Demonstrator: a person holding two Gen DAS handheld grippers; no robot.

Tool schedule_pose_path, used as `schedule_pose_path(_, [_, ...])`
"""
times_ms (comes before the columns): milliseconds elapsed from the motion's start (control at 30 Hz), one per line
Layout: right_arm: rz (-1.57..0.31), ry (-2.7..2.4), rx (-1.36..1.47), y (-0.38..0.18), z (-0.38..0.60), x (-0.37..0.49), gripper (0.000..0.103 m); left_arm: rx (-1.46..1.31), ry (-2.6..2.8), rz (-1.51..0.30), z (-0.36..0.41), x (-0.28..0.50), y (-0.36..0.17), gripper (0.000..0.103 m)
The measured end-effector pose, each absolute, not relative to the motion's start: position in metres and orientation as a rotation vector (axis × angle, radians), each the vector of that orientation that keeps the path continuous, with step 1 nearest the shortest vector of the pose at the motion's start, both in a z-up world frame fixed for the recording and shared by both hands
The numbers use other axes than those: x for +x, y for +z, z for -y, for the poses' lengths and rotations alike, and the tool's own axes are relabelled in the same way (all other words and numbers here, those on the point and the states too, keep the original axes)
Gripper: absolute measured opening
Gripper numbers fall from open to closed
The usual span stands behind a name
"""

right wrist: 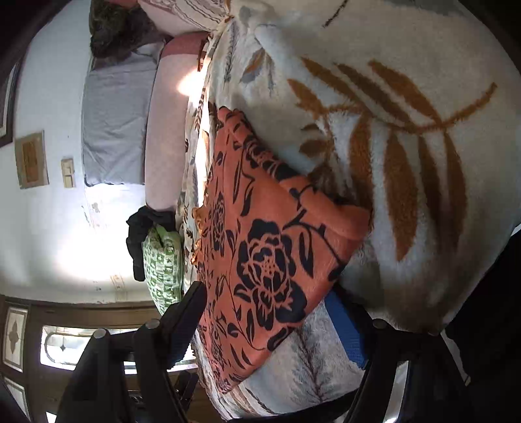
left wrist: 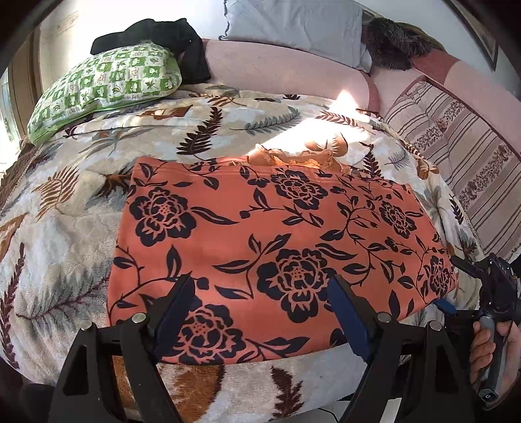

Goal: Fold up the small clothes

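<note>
An orange garment with a black flower print [left wrist: 273,234] lies folded flat on the leaf-patterned blanket [left wrist: 65,234]; lace trim [left wrist: 293,157] shows at its far edge. My left gripper [left wrist: 260,299] is open, hovering over the garment's near edge, holding nothing. My right gripper [left wrist: 456,286] is at the garment's right corner, held in a hand. In the right wrist view, rolled sideways, the right gripper [right wrist: 270,312] is open with the garment's corner [right wrist: 276,266] between its fingers, one finger above and the blue-padded finger [right wrist: 345,328] against the blanket [right wrist: 407,156].
A green checked pillow [left wrist: 107,88] with black clothing [left wrist: 162,35] on it lies at the bed's far left. A grey pillow [left wrist: 293,22] and striped cushion [left wrist: 456,140] are at the back and right. The bed's front edge is just below the grippers.
</note>
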State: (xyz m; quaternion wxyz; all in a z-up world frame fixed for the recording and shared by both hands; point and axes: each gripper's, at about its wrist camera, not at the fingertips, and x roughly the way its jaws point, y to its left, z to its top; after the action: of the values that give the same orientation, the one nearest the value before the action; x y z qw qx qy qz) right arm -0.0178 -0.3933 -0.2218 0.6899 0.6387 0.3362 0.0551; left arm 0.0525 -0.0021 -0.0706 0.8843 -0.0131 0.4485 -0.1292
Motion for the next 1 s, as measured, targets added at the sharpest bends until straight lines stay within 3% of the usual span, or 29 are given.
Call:
schedule_pose_path(100, [-0.702, 0.117, 1.443, -0.219, 0.399, -0.014, 0.078, -0.003, -0.273, -0.949, 0.016, 0.062, -0.076, 0.084])
schedule_pose_path(133, [-0.687, 0.123, 1.396, -0.212, 0.400, -0.009, 0.073, 0.011, -0.275, -0.950, 0.021, 0.065, -0.077, 0.084])
schedule_pose_path(167, [-0.691, 0.125, 1.349, -0.207, 0.401, -0.004, 0.052, 0.026, -0.273, -0.948, 0.026, 0.069, -0.078, 0.084])
schedule_pose_path(200, [-0.703, 0.130, 1.328, -0.205, 0.401, 0.000, 0.021, 0.039, -0.263, -0.946, 0.030, 0.072, -0.079, 0.084])
schedule_pose_path(233, [-0.709, 0.127, 1.318, -0.203, 0.403, 0.003, 0.014, 0.046, -0.254, -0.949, 0.033, 0.076, -0.079, 0.084])
schedule_pose_path(333, [-0.688, 0.083, 1.125, -0.171, 0.398, -0.003, 0.012, 0.049, -0.239, -0.950, 0.037, 0.084, -0.081, 0.084])
schedule_pose_path(400, [-0.694, 0.028, 0.973, -0.155, 0.390, -0.008, 0.012, 0.064, -0.220, -0.969, 0.041, 0.090, -0.089, 0.084])
schedule_pose_path(500, [-0.912, 0.017, 1.014, -0.197, 0.398, 0.004, 0.020, 0.105, -0.196, -1.032, 0.049, 0.103, -0.107, 0.084])
schedule_pose_path(533, [-0.876, 0.056, 1.115, -0.204, 0.409, -0.004, 0.022, 0.112, -0.191, -1.040, 0.051, 0.105, -0.108, 0.084])
schedule_pose_path(567, [-0.851, 0.048, 1.130, -0.198, 0.419, -0.010, 0.030, 0.109, -0.189, -1.035, 0.051, 0.106, -0.106, 0.084])
schedule_pose_path(633, [-0.775, 0.043, 1.085, -0.177, 0.436, -0.021, 0.031, 0.093, -0.190, -0.995, 0.052, 0.107, -0.097, 0.084])
schedule_pose_path(667, [-0.735, 0.058, 1.076, -0.168, 0.445, -0.022, 0.040, 0.092, -0.188, -0.981, 0.053, 0.109, -0.094, 0.084])
schedule_pose_path(700, [-0.708, 0.089, 1.065, -0.159, 0.453, -0.017, 0.060, 0.093, -0.186, -0.975, 0.054, 0.111, -0.093, 0.084])
schedule_pose_path(733, [-0.698, 0.138, 1.048, -0.153, 0.460, -0.005, 0.069, 0.094, -0.185, -0.982, 0.055, 0.115, -0.096, 0.084])
schedule_pose_path(900, [-0.756, 0.325, 0.967, -0.139, 0.480, 0.093, 0.071, 0.111, -0.166, -1.026, 0.057, 0.122, -0.122, 0.087])
schedule_pose_path(1000, [-0.889, 0.351, 0.892, -0.149, 0.476, 0.161, 0.071, 0.110, -0.167, -1.026, 0.057, 0.122, -0.123, 0.088])
